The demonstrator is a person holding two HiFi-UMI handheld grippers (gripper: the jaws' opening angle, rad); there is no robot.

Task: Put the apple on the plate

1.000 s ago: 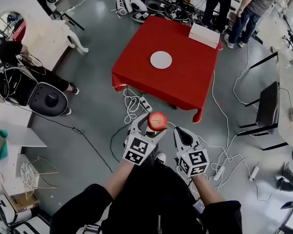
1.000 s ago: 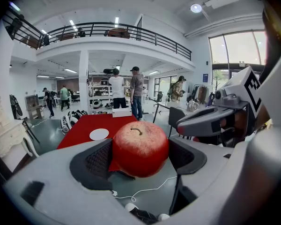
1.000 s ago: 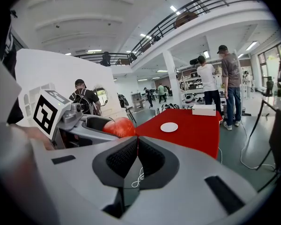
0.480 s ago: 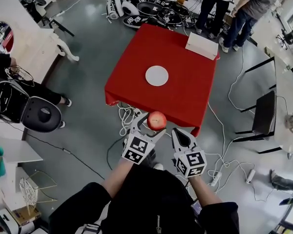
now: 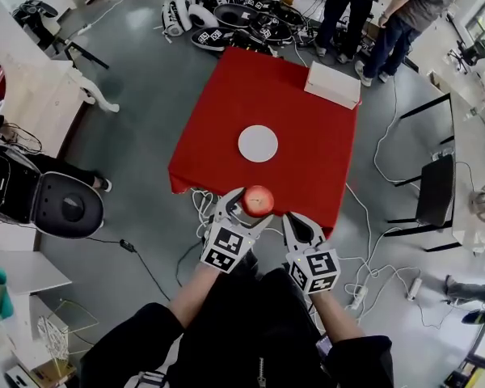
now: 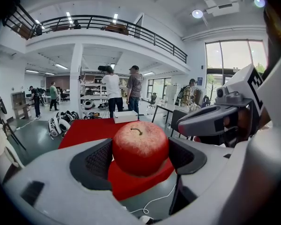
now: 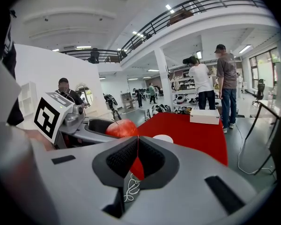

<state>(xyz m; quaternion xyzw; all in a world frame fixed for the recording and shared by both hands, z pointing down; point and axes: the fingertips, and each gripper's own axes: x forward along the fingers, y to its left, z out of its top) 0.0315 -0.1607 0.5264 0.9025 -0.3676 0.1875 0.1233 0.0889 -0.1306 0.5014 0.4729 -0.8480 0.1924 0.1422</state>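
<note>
Red table [image 5: 307, 164] with white plate [image 5: 258, 143]; apple [image 5: 259, 200] pinched in left gripper [image 5: 250, 206], right gripper [image 7: 137, 156] pressed together.

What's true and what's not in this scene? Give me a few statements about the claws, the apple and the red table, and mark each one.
1. The left claw is shut on the apple. True.
2. The apple lies on the plate. False: the white plate is bare, and the apple is in the left claw, off the plate.
3. The right claw is shut with nothing between its jaws. True.
4. The white box touches the plate. False: the box sits at a far corner of the red table, well apart from the plate.
</note>
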